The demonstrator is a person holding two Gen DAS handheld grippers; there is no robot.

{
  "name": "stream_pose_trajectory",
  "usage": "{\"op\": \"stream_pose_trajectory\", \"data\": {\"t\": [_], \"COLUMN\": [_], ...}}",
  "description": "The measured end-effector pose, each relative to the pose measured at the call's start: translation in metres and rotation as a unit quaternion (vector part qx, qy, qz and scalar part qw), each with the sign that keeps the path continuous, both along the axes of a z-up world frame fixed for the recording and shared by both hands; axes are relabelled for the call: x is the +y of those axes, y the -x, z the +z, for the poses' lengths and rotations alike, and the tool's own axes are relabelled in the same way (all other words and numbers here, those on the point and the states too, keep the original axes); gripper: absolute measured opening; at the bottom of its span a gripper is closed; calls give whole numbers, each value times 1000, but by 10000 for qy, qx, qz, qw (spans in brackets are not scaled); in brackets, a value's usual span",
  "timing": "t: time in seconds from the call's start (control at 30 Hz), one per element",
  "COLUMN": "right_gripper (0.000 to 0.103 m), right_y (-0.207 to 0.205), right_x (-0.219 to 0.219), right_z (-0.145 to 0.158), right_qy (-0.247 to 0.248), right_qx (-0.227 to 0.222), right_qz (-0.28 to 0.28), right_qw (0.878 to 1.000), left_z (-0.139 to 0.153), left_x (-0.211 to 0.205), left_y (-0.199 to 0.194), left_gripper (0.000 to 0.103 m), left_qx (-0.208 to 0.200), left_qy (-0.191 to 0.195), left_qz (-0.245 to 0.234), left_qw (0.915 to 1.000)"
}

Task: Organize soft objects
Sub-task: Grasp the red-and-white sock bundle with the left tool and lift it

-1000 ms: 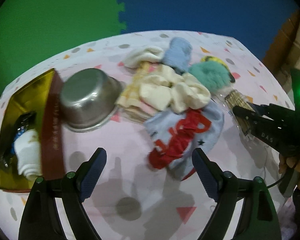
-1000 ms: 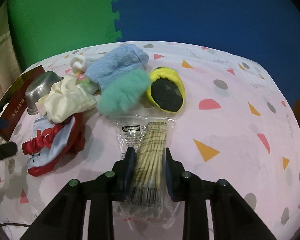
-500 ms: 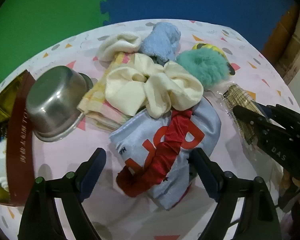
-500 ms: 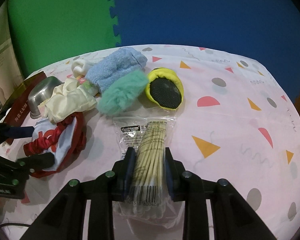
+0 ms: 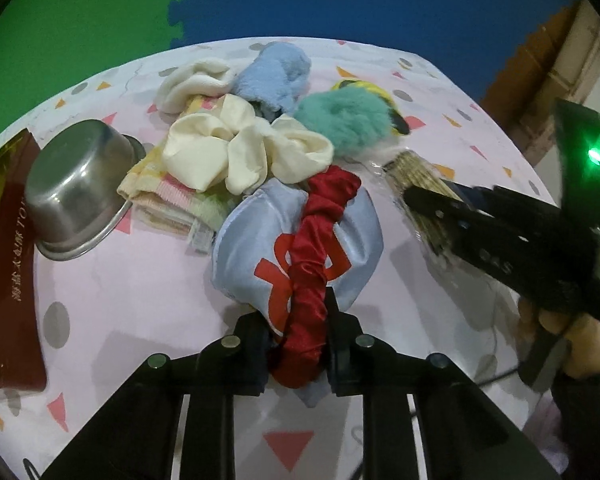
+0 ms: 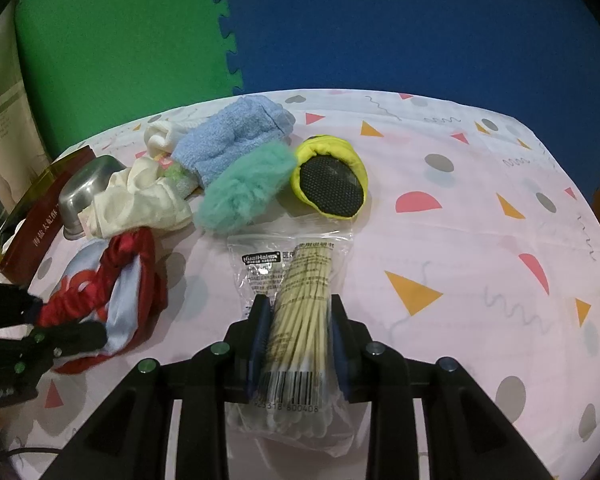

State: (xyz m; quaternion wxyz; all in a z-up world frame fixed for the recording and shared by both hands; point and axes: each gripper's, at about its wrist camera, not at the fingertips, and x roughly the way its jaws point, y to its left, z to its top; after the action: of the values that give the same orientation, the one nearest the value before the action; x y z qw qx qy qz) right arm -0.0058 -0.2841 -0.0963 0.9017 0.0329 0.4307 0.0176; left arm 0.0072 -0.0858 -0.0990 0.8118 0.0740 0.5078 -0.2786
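My left gripper (image 5: 296,320) is shut on a red scrunchie (image 5: 316,248) that lies over a pale blue satin cloth with red print (image 5: 244,248); both also show in the right wrist view (image 6: 100,280). My right gripper (image 6: 298,320) is shut on a clear bag of cotton swabs (image 6: 300,300), resting on the table. Behind lie a cream scrunchie (image 5: 236,152), a teal fluffy scrunchie (image 5: 344,124), a blue towel (image 5: 276,76), a white sock (image 5: 196,84), a yellow pad (image 6: 332,176) and a folded pastel cloth (image 5: 168,200).
A steel bowl (image 5: 76,192) lies tipped at the left beside a dark red and gold box (image 5: 8,248). The table wears a pink patterned cloth (image 6: 480,240). Green and blue foam mats (image 6: 340,32) stand behind.
My left gripper moved forward and closed on the red scrunchie. The right gripper stayed shut on the swab bag, nearly still.
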Motion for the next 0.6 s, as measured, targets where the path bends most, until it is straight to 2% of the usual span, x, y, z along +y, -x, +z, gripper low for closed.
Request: {"op": "stream_pose_trajectory", "data": {"t": [0.4, 0.6], "right_gripper": [30, 30], "right_y": [0, 0], "right_x": [0, 0], "right_z": [0, 0], "right_qy": [-9, -10], "right_qx": [2, 4], "right_qz": [1, 0], "right_qw": [10000, 10000], "left_z": [31, 46], "left_x": [22, 36], "left_y": [23, 26], "left_gripper": [18, 18], "left_qx": [-241, -391], "left_qy": [186, 235], "left_qz": [-255, -165], "left_qw": [9992, 9988]}}
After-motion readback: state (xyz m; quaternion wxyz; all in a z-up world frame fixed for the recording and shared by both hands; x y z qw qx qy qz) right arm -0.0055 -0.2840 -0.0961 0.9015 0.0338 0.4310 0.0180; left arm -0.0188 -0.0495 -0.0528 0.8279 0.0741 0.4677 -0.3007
